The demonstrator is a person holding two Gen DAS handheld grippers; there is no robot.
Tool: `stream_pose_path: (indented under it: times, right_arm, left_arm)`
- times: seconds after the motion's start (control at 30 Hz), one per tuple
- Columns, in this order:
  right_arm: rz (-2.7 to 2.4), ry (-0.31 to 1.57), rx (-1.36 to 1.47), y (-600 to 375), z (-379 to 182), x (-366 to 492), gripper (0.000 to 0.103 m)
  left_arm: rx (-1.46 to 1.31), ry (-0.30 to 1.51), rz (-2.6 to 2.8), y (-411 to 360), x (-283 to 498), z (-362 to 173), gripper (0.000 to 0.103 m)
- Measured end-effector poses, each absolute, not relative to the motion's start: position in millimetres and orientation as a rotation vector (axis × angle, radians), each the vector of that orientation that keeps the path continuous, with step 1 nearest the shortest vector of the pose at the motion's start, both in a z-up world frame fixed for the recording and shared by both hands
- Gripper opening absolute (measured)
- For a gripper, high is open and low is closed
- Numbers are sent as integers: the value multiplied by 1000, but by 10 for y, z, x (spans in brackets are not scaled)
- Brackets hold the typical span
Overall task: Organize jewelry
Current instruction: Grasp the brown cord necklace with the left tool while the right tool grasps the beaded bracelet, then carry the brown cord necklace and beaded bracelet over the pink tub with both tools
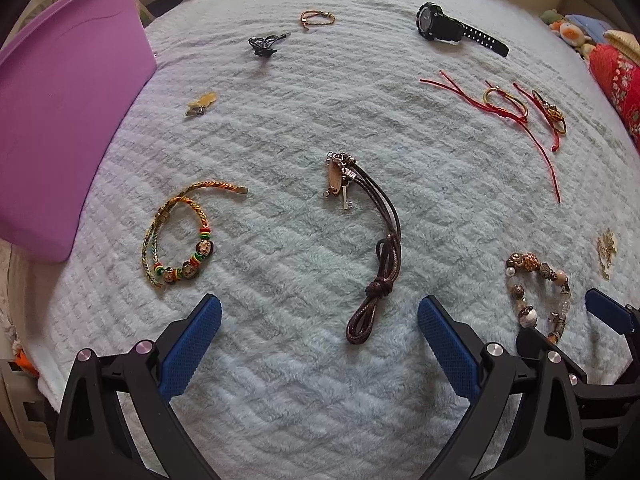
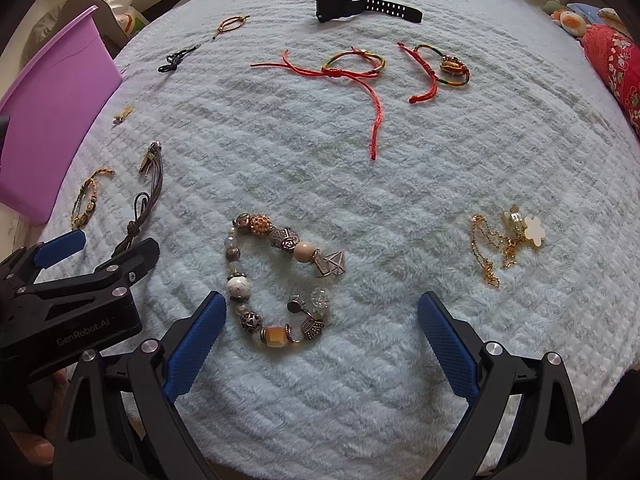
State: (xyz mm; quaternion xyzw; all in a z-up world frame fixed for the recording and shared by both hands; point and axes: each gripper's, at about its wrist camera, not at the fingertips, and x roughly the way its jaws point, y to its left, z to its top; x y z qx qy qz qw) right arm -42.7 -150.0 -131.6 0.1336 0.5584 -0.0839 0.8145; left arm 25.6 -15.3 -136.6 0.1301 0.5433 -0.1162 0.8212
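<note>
Left wrist view first: the left gripper [image 1: 319, 316] has its blue fingers [image 1: 192, 346] spread wide with nothing between them but the fuzzy white blanket [image 1: 280, 400]. A brown cord necklace [image 1: 380, 264] lies just ahead, between the two fingers. It is long and thin, and it runs away from the camera, with its knot near the gripper and its small key charm [image 1: 347, 198] at the far end. I think the gripper is lined up with it so the jaws can close across the cord. A braided bracelet with colored beads [image 1: 180, 236] sits to the left, near the big purple bin [image 1: 60, 120]. The bin is probably where the jewelry should go. A black watch [image 1: 452, 28] lies far back.

Right wrist view next: the right gripper [image 2: 322, 316] is also wide open and holds nothing. A chunky bead bracelet [image 2: 280, 280] lies curled in a loop just in front, a bit closer to the left finger. Its loop is taller than it is wide, so its long way points away from the camera. A thin gold chain with a flower charm [image 2: 508, 240] rests off to the right. Red string bracelets [image 2: 352, 72] lie farther back, one tail pointing toward the camera. All the pieces are spread well apart, which should make it easy to grab one at a time
</note>
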Motion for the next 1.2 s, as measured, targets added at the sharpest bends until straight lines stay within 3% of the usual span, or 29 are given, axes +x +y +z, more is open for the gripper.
stream_pose_path:
  times: [0.7,0.8,0.87,0.9,0.97,1.0,1.07,1.13,1.2]
  right_arm:
    - [-237,1151,174,-1361,-1385,-409,90]
    - [-212,1142,159,-1309,-1352,-415,79]
    - [-190,1140,158,-1286,-1325,-413,66]
    - [-183,1140,161,-1286,-1315,-417,63]
    - [-154,1139,188,-1308,-1294,-432,46]
    - [-148,1141,192,-1309,-1280,-437,43]
    - [-131,1143,201,-1313,-1249,-445,22]
    - [-113,1140,235,-1354,-1221,-453,16]
    - [-100,1139,270,-1398,-1196,-467,12]
  left_arm:
    - [248,1114,-245,-165,323,-1482,96]
    - [269,1107,-258,-224,278,-1447,86]
    - [287,1107,-271,-272,255,-1423,77]
    - [291,1110,-281,-290,248,-1411,69]
    - [280,1121,-306,-315,237,-1385,57]
    - [276,1125,-313,-322,235,-1377,52]
    - [260,1131,-321,-311,235,-1357,44]
    - [216,1144,-328,-251,258,-1331,25]
    - [154,1163,-351,-183,283,-1305,13]
